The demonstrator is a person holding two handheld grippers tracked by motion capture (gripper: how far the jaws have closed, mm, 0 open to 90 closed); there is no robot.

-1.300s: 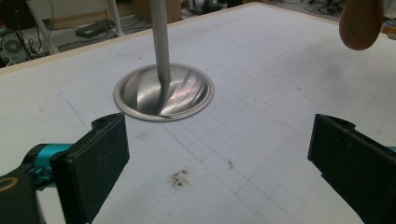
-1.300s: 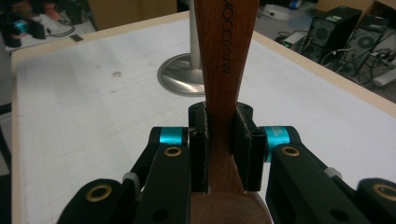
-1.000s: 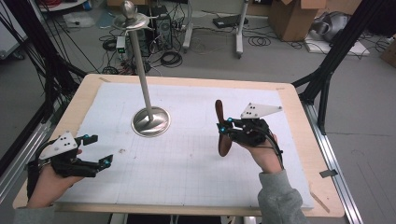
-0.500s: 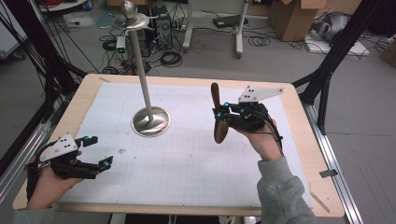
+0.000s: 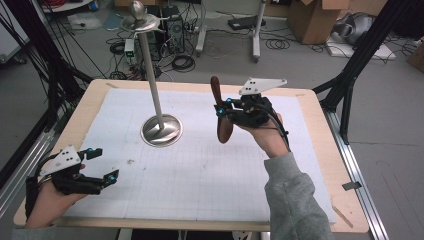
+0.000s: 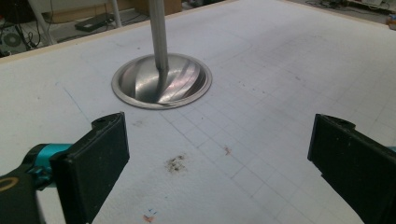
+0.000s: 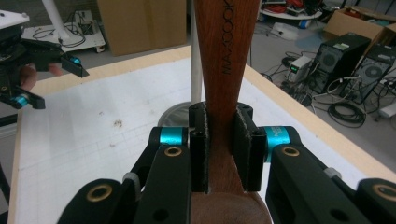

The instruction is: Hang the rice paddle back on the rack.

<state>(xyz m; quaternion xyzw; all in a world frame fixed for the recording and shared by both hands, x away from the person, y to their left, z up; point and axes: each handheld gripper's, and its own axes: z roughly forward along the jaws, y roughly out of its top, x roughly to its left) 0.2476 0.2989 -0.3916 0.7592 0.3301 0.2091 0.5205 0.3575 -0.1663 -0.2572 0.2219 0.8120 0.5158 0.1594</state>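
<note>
Fingers of right gripper (image 5: 223, 108) clenched on wooden spoon (image 5: 220, 113), lifted at frame centre-right w/ pickup apparently done, placing left, maybe on metal stand (image 5: 156, 107); left gripper (image 5: 102, 164) spread, idle, lower left.

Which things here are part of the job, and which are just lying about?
In play:
- wooden spoon, clamped in the right claw, lifted off the table
- metal stand
- left claw, open, low over the mat

Lying about:
- computer towers, cables and boxes on the floor
</note>
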